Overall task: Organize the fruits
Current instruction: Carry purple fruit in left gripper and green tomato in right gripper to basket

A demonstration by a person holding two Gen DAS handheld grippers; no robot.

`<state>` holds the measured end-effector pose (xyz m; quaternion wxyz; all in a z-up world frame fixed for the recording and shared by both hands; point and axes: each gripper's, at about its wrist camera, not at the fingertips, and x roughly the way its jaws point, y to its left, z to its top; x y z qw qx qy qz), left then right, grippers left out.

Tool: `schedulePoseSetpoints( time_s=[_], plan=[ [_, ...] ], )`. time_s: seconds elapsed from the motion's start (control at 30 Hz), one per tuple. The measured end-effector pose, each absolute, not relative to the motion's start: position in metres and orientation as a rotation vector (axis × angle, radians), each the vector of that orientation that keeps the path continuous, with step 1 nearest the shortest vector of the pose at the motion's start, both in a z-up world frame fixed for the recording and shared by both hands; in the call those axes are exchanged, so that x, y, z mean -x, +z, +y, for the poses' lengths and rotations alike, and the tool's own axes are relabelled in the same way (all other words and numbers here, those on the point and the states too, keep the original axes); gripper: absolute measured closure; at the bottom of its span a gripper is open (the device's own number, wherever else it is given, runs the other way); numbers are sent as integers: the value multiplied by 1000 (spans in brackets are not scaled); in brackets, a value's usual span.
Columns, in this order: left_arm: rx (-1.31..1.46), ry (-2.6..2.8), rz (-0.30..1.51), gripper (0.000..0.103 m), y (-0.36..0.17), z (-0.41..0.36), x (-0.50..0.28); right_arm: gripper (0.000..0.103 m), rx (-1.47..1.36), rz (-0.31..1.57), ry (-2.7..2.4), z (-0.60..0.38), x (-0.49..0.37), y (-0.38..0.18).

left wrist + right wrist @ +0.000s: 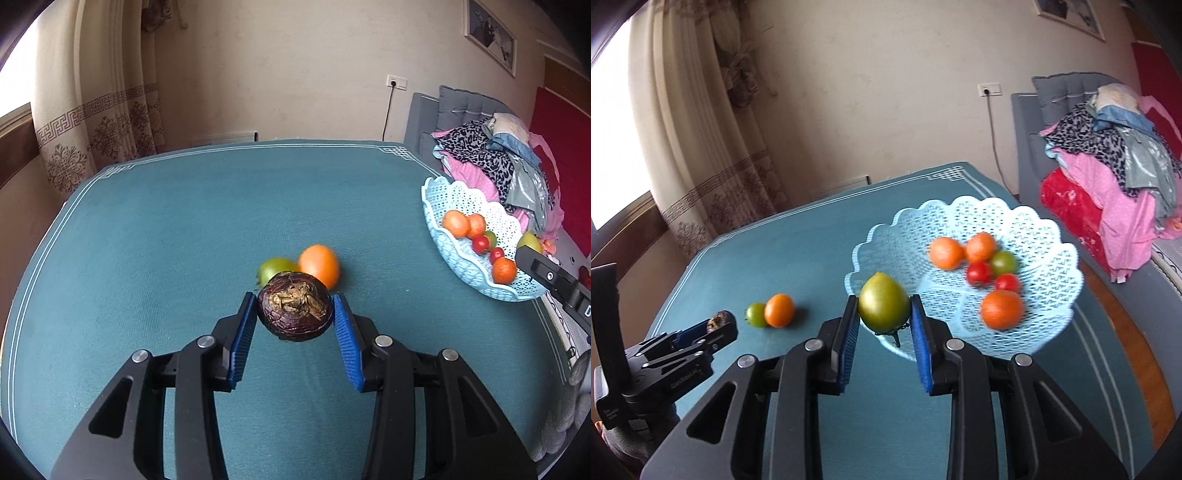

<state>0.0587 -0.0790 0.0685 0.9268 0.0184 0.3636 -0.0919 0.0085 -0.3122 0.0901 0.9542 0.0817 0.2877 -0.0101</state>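
1. While both grippers hang above the teal table [147, 229], the left gripper [294, 314] clenches a dark brown wrinkled fruit [294, 311], well left of the basket [1052, 236].
2. Right gripper [884, 314] grips a green fruit [884, 307] at the basket's near rim.
3. Left of the basket, an orange [779, 310] and a small green fruit [756, 315] lie touching.

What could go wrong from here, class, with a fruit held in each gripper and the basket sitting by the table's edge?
1. The left gripper grips the round dark fruit only at its fingertips; it could slip out.
2. The basket sits at the table's edge; a hard drop of the green fruit from the right gripper could nudge it off.
3. The orange left on the cloth could roll.
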Motion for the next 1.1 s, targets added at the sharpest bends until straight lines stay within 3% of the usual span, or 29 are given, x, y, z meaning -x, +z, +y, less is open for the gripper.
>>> schedulePoseSetpoints(
  time_s=[0.4,0.6,1.1],
  plan=[
    [-85,-260,717,59,88,-125,-57,75,-198,594,-85,-351,-6,78],
    [-90,-316,708,59,96,-147,-60,68,-232,575,-111,-367,1,75],
    [-87,-503,743,59,91,-219,-79,64,-286,517,-173,-392,16,78]
  ],
)
